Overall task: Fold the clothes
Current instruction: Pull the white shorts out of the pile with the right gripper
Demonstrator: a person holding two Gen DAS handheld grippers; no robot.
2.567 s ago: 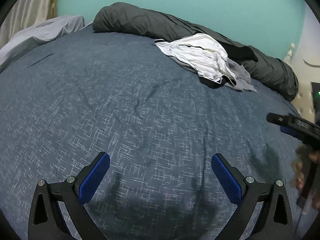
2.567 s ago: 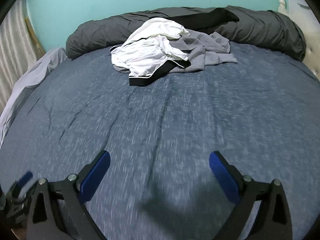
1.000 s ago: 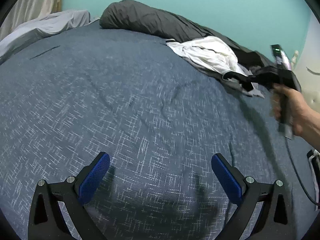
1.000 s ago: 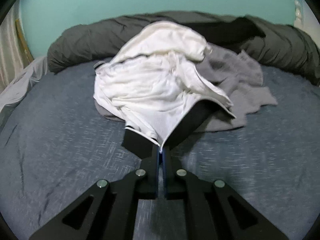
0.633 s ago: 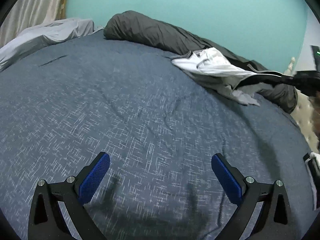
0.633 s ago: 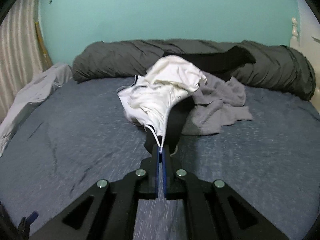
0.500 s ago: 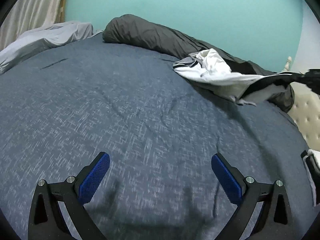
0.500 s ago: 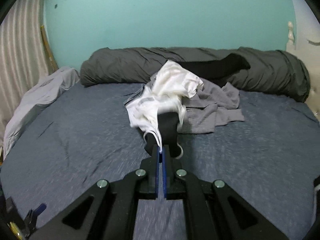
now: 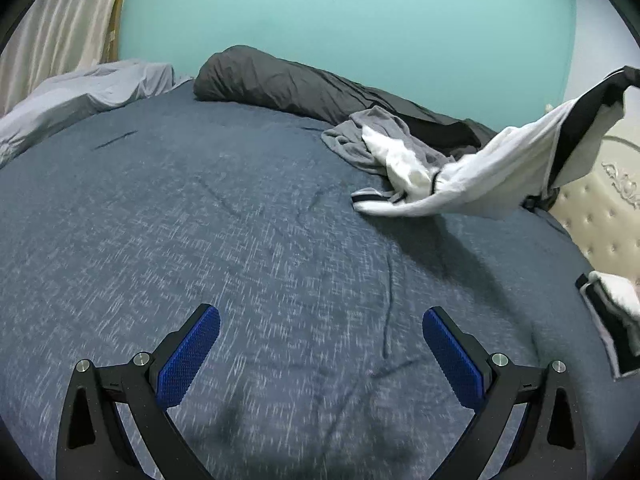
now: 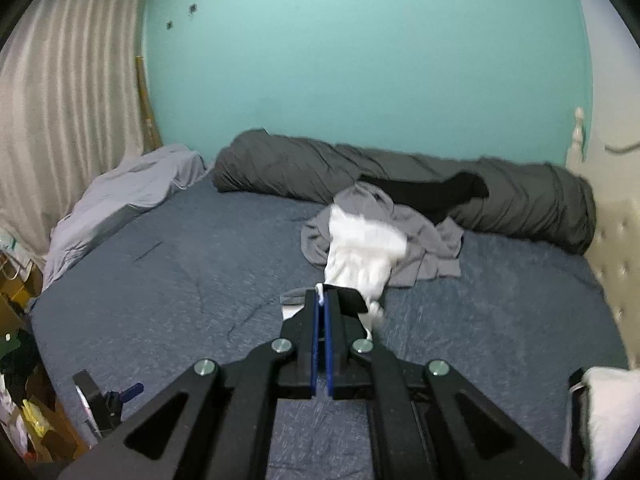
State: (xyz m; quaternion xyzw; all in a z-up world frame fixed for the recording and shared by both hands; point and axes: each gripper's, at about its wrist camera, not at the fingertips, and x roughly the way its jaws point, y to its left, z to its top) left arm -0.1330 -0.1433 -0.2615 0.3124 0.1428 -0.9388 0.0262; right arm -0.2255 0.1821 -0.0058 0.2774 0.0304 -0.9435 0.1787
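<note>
Dim even indoor light, soft shadows, motion blur, fisheye bending, dark corners

The right gripper [image 10: 321, 300] has closed on the white shirt [image 9: 492, 176] and lifted it up off the grey cloth [image 10: 424, 236].

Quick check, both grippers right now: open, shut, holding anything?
Left gripper: open, nothing between the pads, above the bed.
Right gripper: shut on the white garment, lifting one end off the bed.
</note>
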